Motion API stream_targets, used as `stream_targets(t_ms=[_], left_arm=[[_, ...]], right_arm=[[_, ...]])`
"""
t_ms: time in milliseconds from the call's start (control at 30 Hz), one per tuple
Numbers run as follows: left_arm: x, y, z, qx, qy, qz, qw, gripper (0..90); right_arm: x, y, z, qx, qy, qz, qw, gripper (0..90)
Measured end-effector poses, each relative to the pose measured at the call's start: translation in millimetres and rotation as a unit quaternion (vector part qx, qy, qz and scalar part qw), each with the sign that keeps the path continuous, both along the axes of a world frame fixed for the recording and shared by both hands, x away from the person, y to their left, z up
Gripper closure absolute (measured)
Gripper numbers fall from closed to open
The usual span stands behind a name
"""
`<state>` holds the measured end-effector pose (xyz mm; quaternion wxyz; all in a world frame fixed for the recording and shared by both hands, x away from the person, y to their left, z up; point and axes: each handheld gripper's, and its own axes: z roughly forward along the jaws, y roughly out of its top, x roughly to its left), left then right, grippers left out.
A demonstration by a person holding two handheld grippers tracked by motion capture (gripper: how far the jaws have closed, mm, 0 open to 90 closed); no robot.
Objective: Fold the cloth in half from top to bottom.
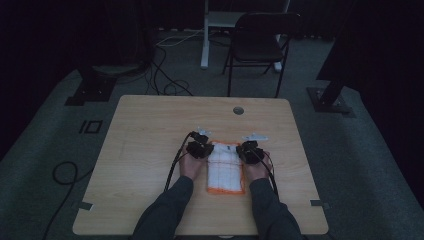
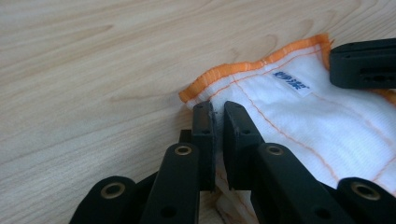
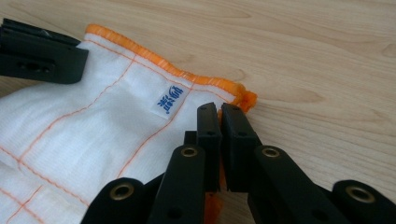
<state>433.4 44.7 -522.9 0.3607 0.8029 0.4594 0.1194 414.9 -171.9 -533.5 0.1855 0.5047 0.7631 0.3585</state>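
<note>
Both gripper views reveal a blue label [image 3: 168, 99]; left gripper [image 2: 214, 108] and right gripper [image 3: 220, 110] pinch the white, orange-hemmed cloth's [image 1: 225, 169] far corners.

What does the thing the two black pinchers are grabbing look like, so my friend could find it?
Look at the wooden table, near the person's edge, between the left gripper and right gripper. There lies a folded white cloth. Its orange hem, thin orange grid lines and small blue-lettered label mark it out.

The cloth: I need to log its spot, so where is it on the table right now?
In the high view the cloth lies on the near middle of the table, between the left gripper and right gripper, which pinch its far corners.
</note>
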Motion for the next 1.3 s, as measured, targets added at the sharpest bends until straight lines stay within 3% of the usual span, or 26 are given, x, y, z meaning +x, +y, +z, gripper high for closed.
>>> stream_targets(t_ms=[367, 733, 1300], left_arm=[[-13.7, 4.6, 14.9, -0.014, -0.020, -0.010, 0.9997, 84.7], [-30.9, 9.3, 17.4, -0.018, -0.030, -0.022, 0.9991, 84.6], [-54.2, 14.1, 14.6, -0.024, -0.032, -0.036, 0.9986, 84.6]], right_arm=[[-9.5, -4.2, 12.8, 0.010, -0.016, 0.008, 0.9998, 88.0], [-26.0, -6.8, 22.7, 0.018, -0.022, 0.021, 0.9994, 88.0], [-51.3, -8.1, 20.1, 0.019, -0.021, 0.035, 0.9990, 88.1]])
